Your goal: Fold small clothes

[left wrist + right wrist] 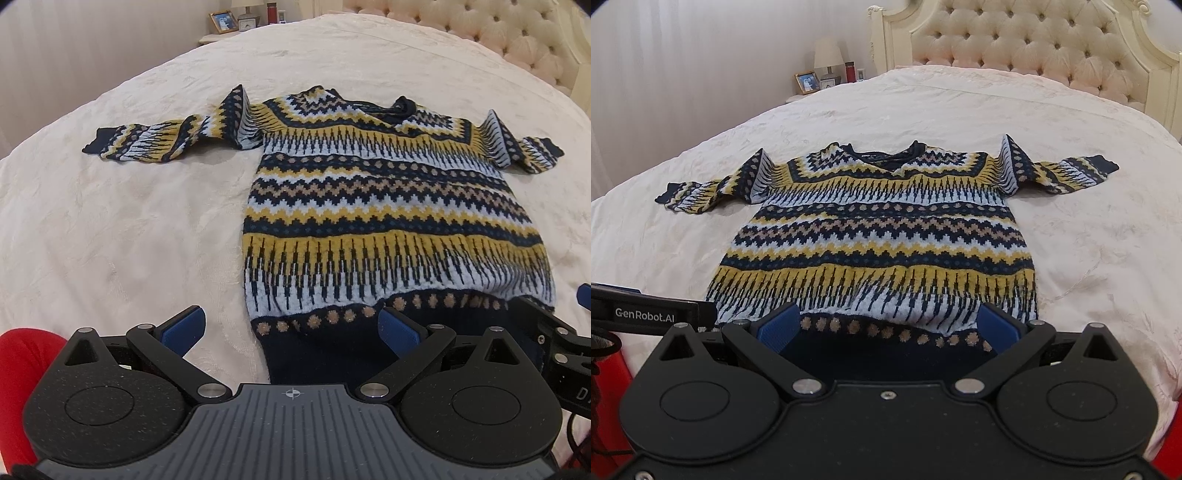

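Over the sweater (879,236) hem, both the left gripper (291,325) and right gripper (890,325) are held wide apart, gripping nothing; the hem's nearest edge is hidden.

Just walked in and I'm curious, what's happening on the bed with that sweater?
A person holds two grippers at the near hem of a patterned sweater spread flat on the bed, sleeves out to each side. The left gripper and the right gripper are both open, gripping nothing. No fold is made yet.
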Demonstrator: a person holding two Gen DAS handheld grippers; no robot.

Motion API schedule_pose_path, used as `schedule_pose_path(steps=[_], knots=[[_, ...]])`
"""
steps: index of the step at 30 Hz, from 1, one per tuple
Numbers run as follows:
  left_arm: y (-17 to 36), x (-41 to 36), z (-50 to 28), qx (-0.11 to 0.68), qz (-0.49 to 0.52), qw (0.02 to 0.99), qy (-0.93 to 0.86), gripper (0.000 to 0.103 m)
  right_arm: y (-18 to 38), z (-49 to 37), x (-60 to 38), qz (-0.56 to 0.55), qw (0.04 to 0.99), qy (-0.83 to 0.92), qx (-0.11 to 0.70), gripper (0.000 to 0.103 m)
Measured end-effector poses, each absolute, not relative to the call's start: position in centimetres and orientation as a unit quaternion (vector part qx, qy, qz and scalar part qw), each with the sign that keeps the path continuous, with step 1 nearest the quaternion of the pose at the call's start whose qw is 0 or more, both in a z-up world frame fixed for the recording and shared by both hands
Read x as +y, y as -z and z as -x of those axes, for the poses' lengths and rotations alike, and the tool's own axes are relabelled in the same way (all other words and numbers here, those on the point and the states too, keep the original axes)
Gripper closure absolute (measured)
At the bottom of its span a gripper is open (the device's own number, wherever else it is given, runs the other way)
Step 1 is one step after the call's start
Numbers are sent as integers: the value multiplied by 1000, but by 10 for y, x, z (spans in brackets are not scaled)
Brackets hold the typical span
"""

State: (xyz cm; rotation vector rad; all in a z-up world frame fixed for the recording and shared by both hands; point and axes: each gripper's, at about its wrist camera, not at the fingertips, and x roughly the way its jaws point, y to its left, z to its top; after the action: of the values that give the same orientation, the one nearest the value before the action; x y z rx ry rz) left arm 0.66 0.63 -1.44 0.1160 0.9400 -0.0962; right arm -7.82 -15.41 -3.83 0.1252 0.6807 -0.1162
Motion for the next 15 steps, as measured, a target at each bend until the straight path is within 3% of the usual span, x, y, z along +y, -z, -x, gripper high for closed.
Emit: schedule_pose_path(steps=[15], knots=[[18, 13, -7, 454, -61, 888, 34, 2, 40, 78, -154, -60, 939, 57, 335, 1]])
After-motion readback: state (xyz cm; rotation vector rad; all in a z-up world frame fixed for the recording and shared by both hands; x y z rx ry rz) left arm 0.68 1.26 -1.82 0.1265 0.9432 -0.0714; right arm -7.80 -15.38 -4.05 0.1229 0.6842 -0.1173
